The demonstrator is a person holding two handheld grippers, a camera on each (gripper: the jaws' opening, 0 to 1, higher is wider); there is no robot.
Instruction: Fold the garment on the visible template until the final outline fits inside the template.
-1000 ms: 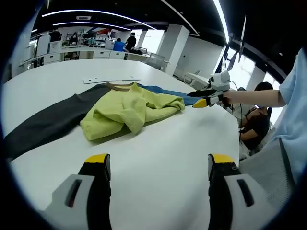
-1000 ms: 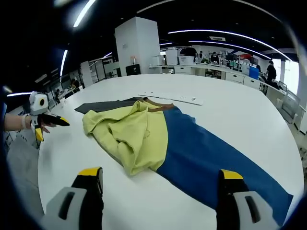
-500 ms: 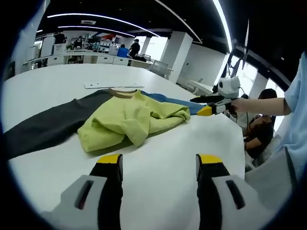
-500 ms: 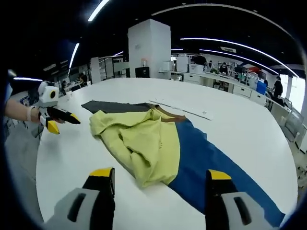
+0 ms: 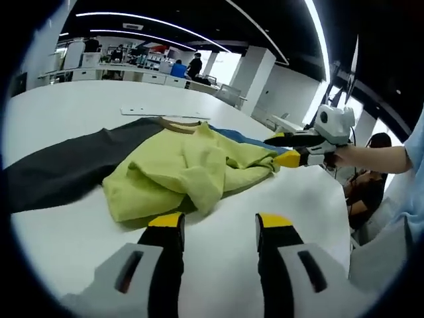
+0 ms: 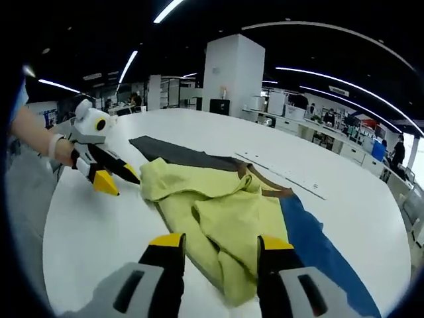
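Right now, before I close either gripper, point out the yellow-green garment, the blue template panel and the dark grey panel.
yellow-green garment (image 6: 225, 218), right gripper view, crumpled middle of the fabric.
blue template panel (image 6: 318, 248), right gripper view, bare stretch beside the garment.
dark grey panel (image 5: 59, 169), left gripper view, open flat area.

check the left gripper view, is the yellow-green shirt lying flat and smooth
No, the yellow-green shirt is bunched in a rumpled heap on the white table.

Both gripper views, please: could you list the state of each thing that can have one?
yellow-green garment: crumpled, unfolded, lying across the template
template: flat on the table, partly covered
left tongs: open, empty, at the garment's edge
right tongs: open, empty, over the garment
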